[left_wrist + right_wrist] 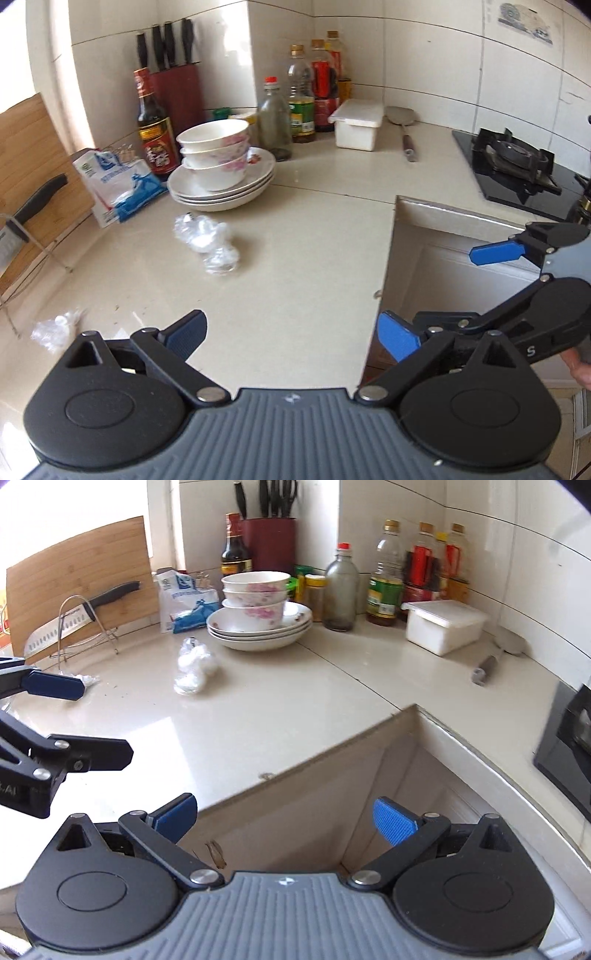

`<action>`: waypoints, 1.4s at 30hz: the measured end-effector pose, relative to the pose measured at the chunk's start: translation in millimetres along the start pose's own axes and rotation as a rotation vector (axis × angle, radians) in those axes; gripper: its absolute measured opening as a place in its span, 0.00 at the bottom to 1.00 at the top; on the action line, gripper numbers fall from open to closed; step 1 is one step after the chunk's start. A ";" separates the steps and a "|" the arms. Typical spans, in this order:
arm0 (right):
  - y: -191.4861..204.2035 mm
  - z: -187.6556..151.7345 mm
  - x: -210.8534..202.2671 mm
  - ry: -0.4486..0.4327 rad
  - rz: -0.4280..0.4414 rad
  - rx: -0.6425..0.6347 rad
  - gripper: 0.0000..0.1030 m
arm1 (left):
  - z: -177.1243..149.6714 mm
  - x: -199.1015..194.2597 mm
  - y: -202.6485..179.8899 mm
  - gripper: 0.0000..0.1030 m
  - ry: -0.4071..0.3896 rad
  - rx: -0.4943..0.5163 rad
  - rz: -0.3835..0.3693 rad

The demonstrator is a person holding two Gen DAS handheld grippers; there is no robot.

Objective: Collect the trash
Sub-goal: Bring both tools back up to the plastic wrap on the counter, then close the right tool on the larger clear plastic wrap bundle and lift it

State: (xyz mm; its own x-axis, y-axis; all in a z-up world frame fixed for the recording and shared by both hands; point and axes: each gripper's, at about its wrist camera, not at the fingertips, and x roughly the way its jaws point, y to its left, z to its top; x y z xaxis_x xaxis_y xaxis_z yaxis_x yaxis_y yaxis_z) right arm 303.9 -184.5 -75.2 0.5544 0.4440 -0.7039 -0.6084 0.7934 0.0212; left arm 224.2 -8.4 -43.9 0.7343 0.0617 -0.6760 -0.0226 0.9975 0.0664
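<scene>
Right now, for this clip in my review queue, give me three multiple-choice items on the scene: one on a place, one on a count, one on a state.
1. Where does the larger crumpled plastic wrap lie?
A. In a bowl
B. On the countertop, in front of the stacked dishes
C. On the stove

2. How many bowls are stacked on the plates?
A. One
B. Three
C. Five

3. What state is the left gripper in?
A. Open, holding nothing
B. Shut on the wrap
C. Shut on a knife

Answers:
1 B, it rests on bare counter near the plates.
2 B, three rims show in both views.
3 A, its blue pads stand wide apart with only counter between them.
</scene>
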 end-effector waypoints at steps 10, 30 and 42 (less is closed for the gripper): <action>57.4 63.3 83.4 0.012 0.136 -0.137 1.00 | -18.6 -12.9 80.6 0.96 0.003 -0.161 0.177; 115.8 127.1 203.6 0.086 0.171 -0.223 0.89 | -25.8 7.4 151.2 0.96 0.038 -0.296 0.246; 120.7 131.4 206.0 0.079 0.171 -0.246 0.56 | -30.1 19.1 176.5 0.96 0.053 -0.339 0.293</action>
State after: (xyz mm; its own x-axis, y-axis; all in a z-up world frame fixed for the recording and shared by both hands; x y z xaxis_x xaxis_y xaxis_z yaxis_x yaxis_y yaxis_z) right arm 419.3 57.4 -124.4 0.3923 0.5210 -0.7581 -0.8136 0.5810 -0.0217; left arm 213.8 169.9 -67.2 0.6283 0.3356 -0.7018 -0.4520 0.8918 0.0218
